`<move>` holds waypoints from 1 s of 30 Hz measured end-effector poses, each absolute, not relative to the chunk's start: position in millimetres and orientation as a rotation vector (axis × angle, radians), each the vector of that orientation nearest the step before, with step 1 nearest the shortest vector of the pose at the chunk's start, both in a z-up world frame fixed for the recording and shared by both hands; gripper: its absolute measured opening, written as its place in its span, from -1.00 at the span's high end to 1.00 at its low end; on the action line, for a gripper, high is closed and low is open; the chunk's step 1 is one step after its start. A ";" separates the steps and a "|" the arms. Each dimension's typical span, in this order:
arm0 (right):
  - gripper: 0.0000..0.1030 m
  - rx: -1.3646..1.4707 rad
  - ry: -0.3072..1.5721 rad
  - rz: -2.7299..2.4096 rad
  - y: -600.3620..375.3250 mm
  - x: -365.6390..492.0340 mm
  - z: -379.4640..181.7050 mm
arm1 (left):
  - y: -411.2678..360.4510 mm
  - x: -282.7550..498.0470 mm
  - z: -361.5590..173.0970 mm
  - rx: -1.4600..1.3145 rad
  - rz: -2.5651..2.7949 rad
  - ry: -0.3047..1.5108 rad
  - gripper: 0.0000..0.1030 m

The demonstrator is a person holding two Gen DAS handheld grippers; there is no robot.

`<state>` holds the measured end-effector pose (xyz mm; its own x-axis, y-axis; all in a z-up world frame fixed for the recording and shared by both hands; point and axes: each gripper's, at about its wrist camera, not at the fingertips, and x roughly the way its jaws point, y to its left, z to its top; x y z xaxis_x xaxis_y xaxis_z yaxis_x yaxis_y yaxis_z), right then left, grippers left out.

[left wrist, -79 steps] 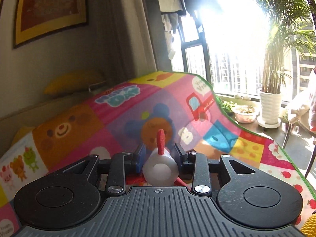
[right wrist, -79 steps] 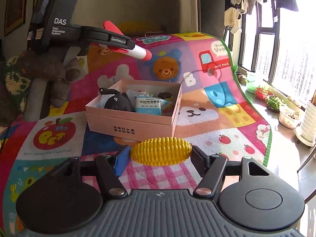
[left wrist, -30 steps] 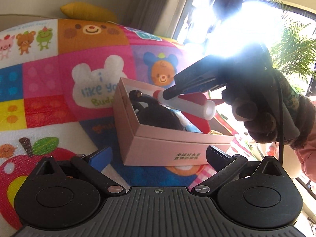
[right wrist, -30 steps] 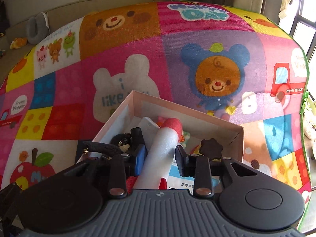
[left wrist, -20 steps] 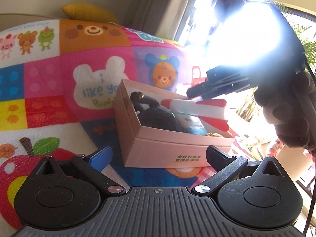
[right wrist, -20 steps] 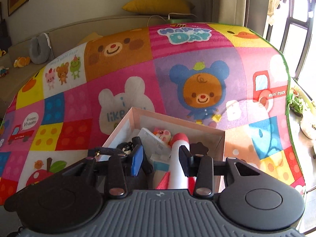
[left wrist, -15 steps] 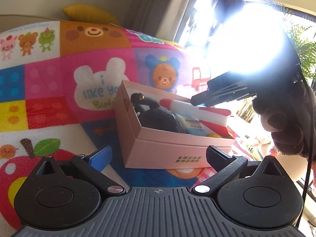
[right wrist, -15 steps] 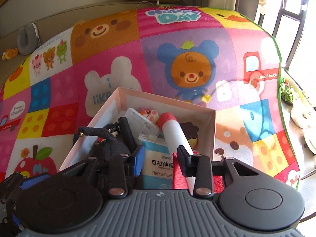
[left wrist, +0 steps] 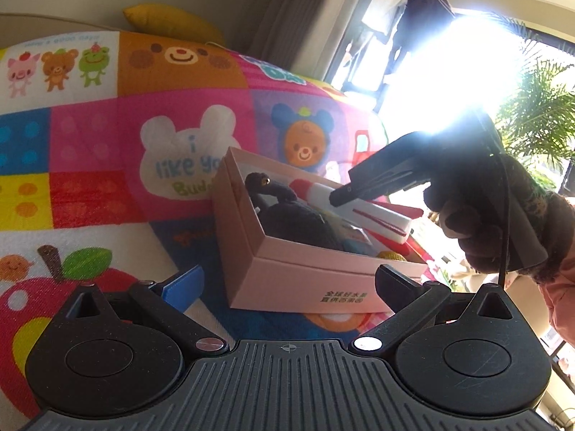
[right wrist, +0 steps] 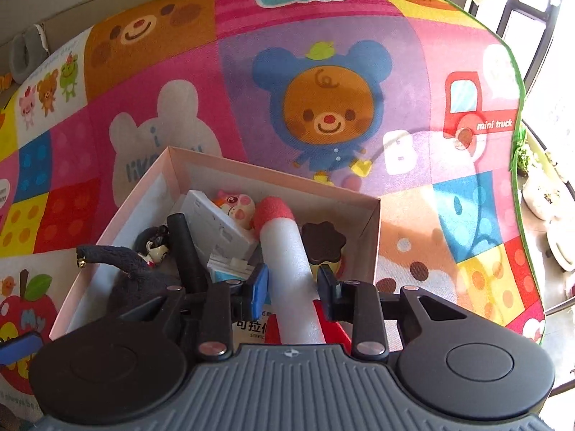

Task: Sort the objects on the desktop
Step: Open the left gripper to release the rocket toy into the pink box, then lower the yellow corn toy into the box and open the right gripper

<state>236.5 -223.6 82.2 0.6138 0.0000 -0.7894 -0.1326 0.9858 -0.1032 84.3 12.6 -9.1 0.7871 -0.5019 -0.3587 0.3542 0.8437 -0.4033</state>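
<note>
A pink cardboard box [left wrist: 298,280] [right wrist: 372,237] sits on the colourful play mat. It holds a black plush toy [left wrist: 294,219] [right wrist: 136,280], a small blue-and-white carton [right wrist: 230,265], a pig figure [right wrist: 235,203], a brown flower-shaped piece [right wrist: 323,239] and a yellow corn toy [left wrist: 391,256]. My right gripper [right wrist: 293,283] [left wrist: 341,195] is shut on a white foam rocket with a red tip [right wrist: 287,251] [left wrist: 355,208], held low over the box, tip pointing in. My left gripper [left wrist: 287,283] is open and empty, just in front of the box.
The play mat [left wrist: 107,151] [right wrist: 413,72] covers the whole surface. A yellow cushion [left wrist: 169,23] lies behind it. A window with potted plants [right wrist: 542,201] is to the right, and the glare hides part of the left wrist view.
The rocket passed from my left gripper to my right gripper. My right gripper has lowered it toward the box, and my left gripper stays open in front of the box.
</note>
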 end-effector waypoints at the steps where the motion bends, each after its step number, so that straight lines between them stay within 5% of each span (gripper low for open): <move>1: 0.46 -0.179 0.890 0.088 -217.0 234.7 86.2 | 12.8 84.9 -9.5 -0.328 -0.473 0.480 -1.00; 7: 0.46 -0.087 0.820 0.191 -194.8 239.3 117.5 | 11.8 85.2 -10.9 -0.323 -0.484 0.488 -1.00; 13: 0.30 -0.004 0.877 0.169 -194.1 250.2 93.8 | 13.5 86.0 -11.5 -0.333 -0.481 0.490 -1.00; 27: 0.31 -0.010 0.792 0.179 -225.3 174.3 88.9 | 11.2 88.8 -10.1 -0.314 -0.448 0.502 -1.00; 30: -0.71 0.042 0.673 0.111 -250.1 161.3 103.6 | 2.2 93.4 -4.7 -0.244 -0.464 0.531 -1.00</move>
